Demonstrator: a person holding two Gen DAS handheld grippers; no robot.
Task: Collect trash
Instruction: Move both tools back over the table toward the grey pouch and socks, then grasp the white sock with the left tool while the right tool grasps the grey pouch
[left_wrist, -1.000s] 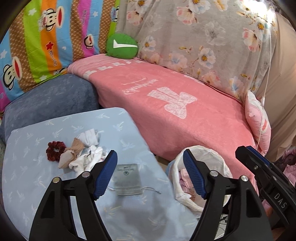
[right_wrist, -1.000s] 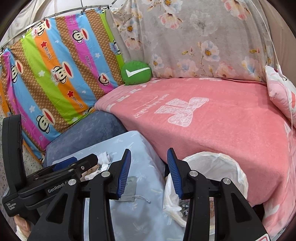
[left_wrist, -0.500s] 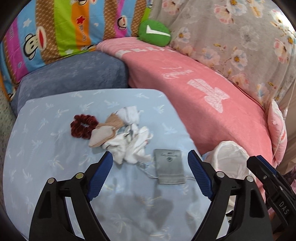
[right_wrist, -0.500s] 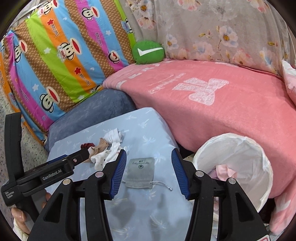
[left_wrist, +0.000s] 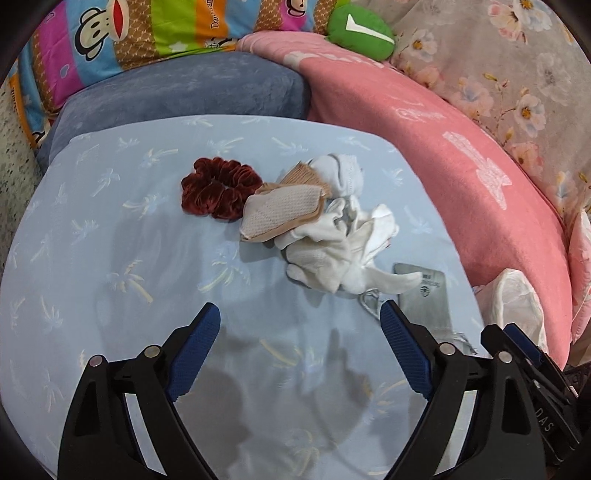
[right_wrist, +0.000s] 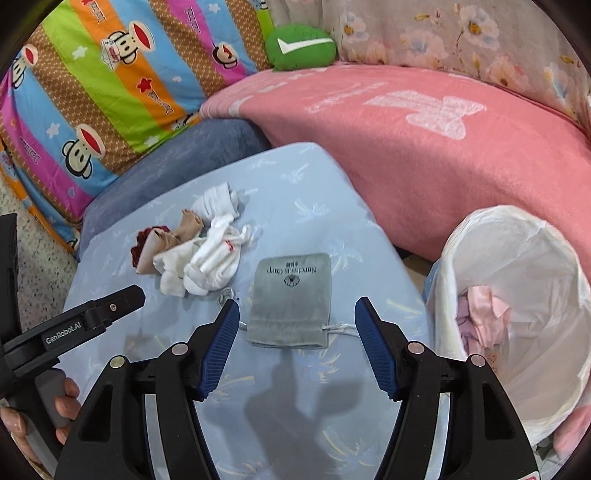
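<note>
A pile of white socks (left_wrist: 340, 254), a beige sock (left_wrist: 280, 212) and a dark red scrunchie (left_wrist: 218, 188) lies on the light blue table (left_wrist: 110, 258). My left gripper (left_wrist: 299, 321) is open and empty, just short of the white socks. A grey drawstring pouch (right_wrist: 291, 299) lies flat on the table; my right gripper (right_wrist: 295, 314) is open with its jaws either side of the pouch's near end, above it. The pile also shows in the right wrist view (right_wrist: 207, 258). A bin with a white liner (right_wrist: 517, 314) stands right of the table, pink trash (right_wrist: 480, 321) inside.
A pink-covered sofa (right_wrist: 424, 147) curves behind the table and the bin. A blue-grey cushion (left_wrist: 184, 92), a striped monkey-print cover (right_wrist: 92, 92) and a green pillow (right_wrist: 299, 46) are at the back. The left gripper's body (right_wrist: 74, 325) sits at the left of the right wrist view.
Both grippers have tilted down and moved in over the table. The left one has swung left toward the sock pile. The right one has opened wider and come over the grey pouch.
</note>
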